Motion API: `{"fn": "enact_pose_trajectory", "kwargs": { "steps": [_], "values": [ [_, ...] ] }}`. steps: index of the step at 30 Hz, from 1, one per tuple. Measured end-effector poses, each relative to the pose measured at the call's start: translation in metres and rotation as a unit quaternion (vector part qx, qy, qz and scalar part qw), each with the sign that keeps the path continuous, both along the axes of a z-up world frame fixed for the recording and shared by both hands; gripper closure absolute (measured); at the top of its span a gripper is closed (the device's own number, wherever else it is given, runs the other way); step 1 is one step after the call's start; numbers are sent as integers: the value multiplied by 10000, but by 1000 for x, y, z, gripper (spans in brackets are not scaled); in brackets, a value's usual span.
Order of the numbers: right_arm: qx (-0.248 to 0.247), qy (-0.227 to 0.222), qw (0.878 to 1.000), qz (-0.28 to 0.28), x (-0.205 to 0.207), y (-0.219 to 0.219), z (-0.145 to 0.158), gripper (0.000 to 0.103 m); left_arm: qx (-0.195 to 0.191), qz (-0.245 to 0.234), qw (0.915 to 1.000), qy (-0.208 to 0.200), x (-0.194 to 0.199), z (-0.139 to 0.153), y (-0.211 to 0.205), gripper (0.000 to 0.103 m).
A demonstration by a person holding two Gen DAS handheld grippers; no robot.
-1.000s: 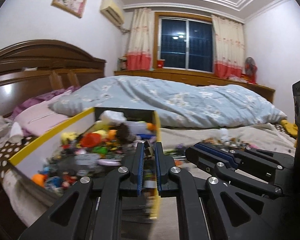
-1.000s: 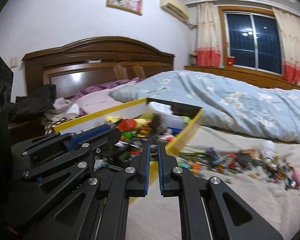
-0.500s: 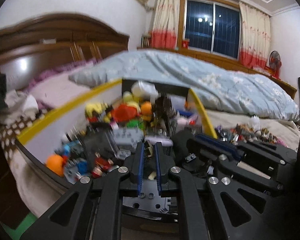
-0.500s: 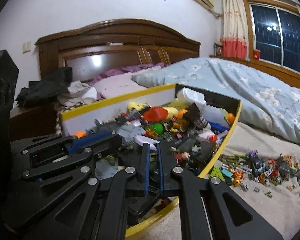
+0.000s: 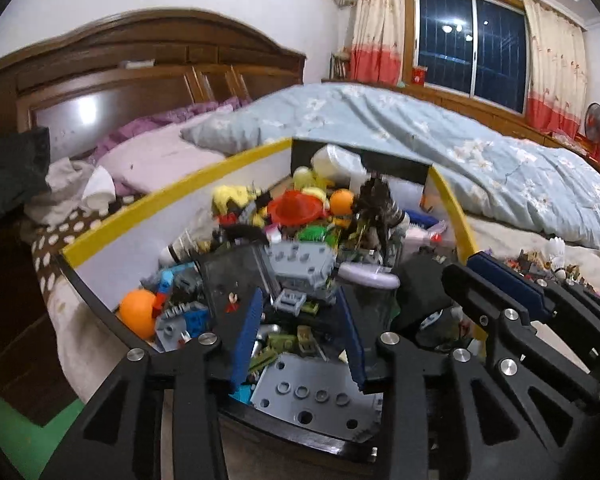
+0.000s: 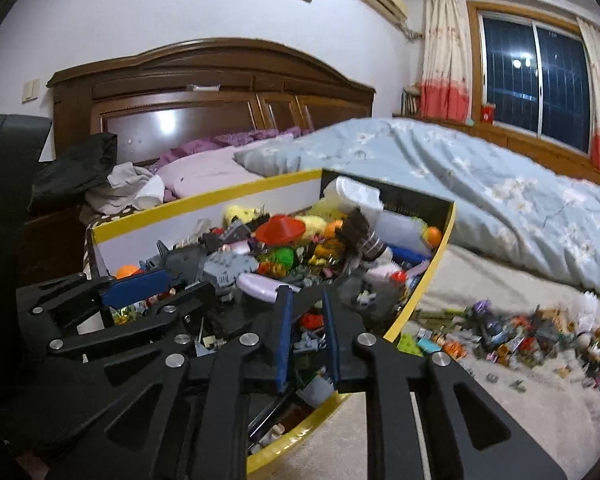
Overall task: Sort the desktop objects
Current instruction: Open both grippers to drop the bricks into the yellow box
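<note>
two spread grippers, left gripper (image 5: 300,336) and right gripper (image 6: 306,340), hover over the toy box (image 5: 172,196); each should release well inside its rim.

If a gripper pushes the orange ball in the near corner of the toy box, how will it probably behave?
The orange ball looks round and smooth, so it would probably roll or slip aside. It sits against the box wall and bricks, which may stop it. It seems light.
</note>
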State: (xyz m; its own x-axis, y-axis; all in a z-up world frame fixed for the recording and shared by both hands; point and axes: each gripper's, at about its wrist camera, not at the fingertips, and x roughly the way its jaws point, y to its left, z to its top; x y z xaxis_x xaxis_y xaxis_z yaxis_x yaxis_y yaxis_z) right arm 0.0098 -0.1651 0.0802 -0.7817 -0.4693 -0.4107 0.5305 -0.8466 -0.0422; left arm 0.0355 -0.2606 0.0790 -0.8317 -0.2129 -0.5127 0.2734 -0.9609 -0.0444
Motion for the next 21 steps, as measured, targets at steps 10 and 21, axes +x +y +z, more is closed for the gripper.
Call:
{"fn": "enact_pose_trajectory", "kwargs": {
  "steps": [10, 21],
  "values": [
    [-185, 418, 9985, -298, 14, 37, 40, 88, 130, -128, 9969, 762, 8, 43, 31, 59],
    [195, 483, 9863, -1564, 32, 140, 61, 88, 181, -1548, 9805, 1200, 8, 56, 141, 61]
  ]
}}
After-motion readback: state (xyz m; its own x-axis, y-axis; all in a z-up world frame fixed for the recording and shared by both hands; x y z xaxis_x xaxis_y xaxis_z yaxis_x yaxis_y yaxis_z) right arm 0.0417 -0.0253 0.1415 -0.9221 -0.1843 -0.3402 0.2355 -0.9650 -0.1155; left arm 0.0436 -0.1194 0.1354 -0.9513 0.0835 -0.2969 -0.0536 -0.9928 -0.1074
